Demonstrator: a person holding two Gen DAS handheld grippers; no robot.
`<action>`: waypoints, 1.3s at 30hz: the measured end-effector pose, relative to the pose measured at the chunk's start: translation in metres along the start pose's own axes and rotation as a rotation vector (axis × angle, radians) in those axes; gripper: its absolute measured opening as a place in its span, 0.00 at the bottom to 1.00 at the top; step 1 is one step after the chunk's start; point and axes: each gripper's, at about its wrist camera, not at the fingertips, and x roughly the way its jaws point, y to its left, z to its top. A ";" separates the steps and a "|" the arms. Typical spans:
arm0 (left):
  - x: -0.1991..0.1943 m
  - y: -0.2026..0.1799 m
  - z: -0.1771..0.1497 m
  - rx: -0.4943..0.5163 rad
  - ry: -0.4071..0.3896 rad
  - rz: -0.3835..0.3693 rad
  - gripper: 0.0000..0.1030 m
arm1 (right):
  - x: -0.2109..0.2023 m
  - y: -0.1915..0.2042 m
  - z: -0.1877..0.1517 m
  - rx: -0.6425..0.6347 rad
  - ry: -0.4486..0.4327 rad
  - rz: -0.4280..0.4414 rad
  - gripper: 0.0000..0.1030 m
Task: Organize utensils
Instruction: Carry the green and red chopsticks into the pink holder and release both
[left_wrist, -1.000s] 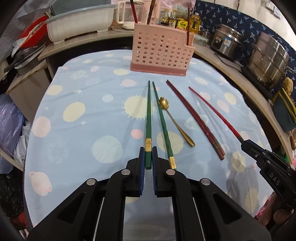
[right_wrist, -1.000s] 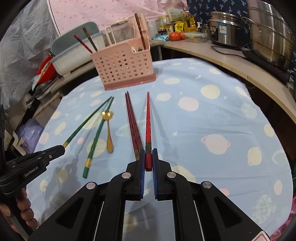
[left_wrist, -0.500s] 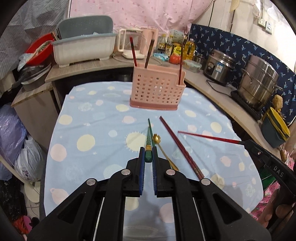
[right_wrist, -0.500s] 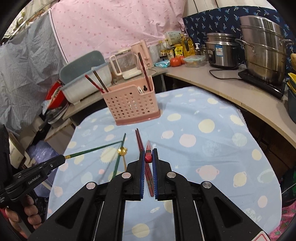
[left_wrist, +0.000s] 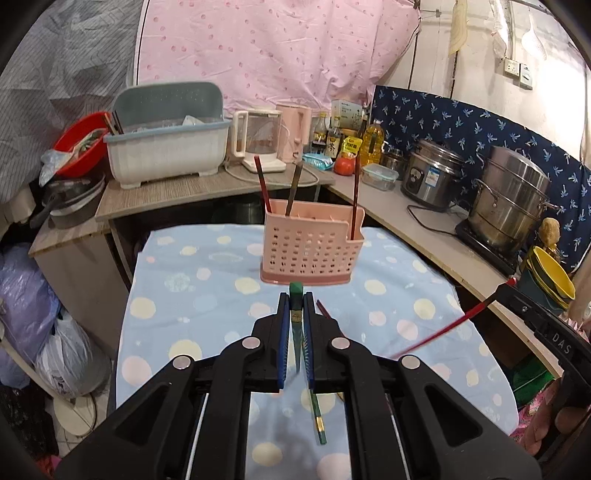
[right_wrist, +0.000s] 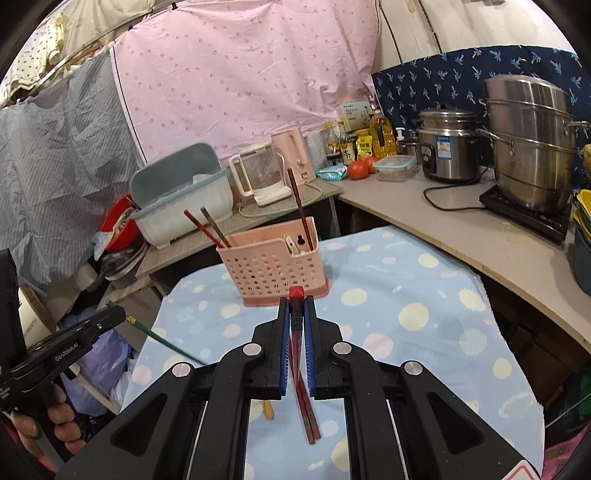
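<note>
Utensils: a green chopstick (left_wrist: 296, 292) is clamped between the blue pads of the left gripper (left_wrist: 295, 306), its thick end poking just past the fingertips and its thin end slanting down toward the surface (left_wrist: 177, 280). The fingers are closed tight on it. A red chopstick (right_wrist: 296, 294) is clamped the same way in the right gripper (right_wrist: 296, 308), fingers shut on it, butt end forward. Both sticks are held clear of the blue spotted cloth.

Seen from the right wrist, the left gripper is at the frame's left edge, the green chopstick angling down and to the right from it, with the person's fingers (right_wrist: 61, 417) wrapped round the handle below. Seen from the left wrist, the right gripper is at the right edge and the red chopstick slants down to the left.

Left lying on the cloth: a second green chopstick (left_wrist: 318, 417) below the left fingers; a pair of dark red chopsticks (right_wrist: 308, 417) below the right fingers; a gold spoon (right_wrist: 267, 408), mostly hidden by the gripper body.

A pink perforated holder (left_wrist: 310, 251) stands upright at the far end of the surface, ahead of both grippers. Three sticks are already standing in it: two in the left part, one in the small right compartment.
</note>
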 end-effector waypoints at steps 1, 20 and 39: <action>0.000 -0.001 0.005 0.003 -0.008 0.000 0.07 | 0.000 0.000 0.005 0.002 -0.008 0.004 0.07; 0.022 -0.023 0.130 0.037 -0.215 -0.032 0.07 | 0.035 0.014 0.124 0.048 -0.198 0.077 0.07; 0.126 -0.023 0.200 0.008 -0.260 -0.040 0.07 | 0.163 0.024 0.179 0.082 -0.182 0.077 0.07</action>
